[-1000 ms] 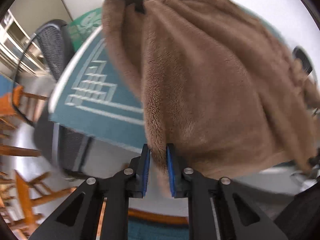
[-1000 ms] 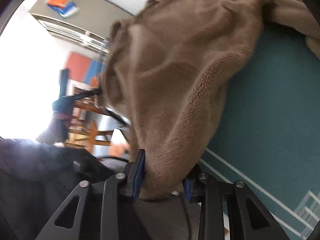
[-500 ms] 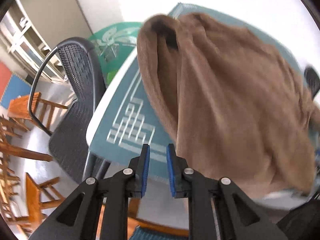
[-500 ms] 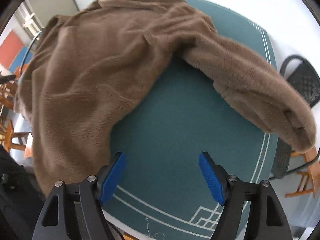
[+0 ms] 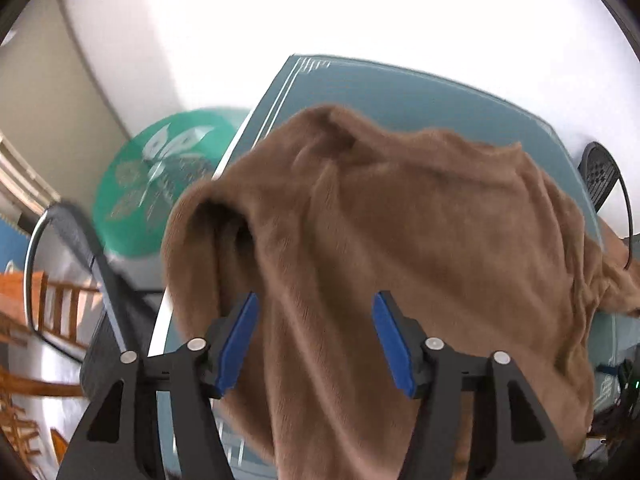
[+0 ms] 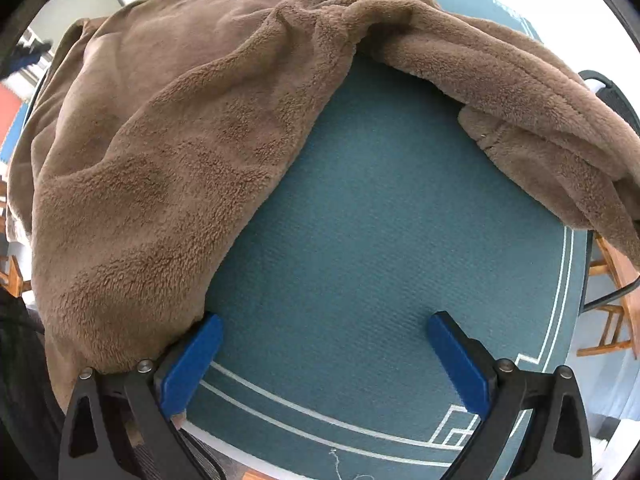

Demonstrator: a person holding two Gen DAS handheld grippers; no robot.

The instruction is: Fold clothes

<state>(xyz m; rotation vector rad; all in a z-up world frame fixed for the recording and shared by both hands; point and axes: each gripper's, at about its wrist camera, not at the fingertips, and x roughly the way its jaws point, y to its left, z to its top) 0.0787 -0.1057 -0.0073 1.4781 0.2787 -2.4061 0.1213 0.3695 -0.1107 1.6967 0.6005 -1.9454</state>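
A brown fleece garment lies spread over the teal table mat, its near hem hanging over the table's front edge. My left gripper hovers above it with its jaws opening; the fleece shows below the gap, and the blue pads do not press on it. In the right wrist view the same garment covers the left half of the mat, and one sleeve stretches to the right. My right gripper points down with its jaws opening wide over bare mat. Its left finger touches the fleece edge.
A dark mesh chair stands left of the table, with a green round rug behind it. Another dark chair sits at the right. Wooden chairs stand beyond the table's right edge. A white wall lies behind.
Both grippers let go of the fleece and opened. The garment dropped onto the mat. My left gripper pulled back and rose; the right one tilted down over the mat.
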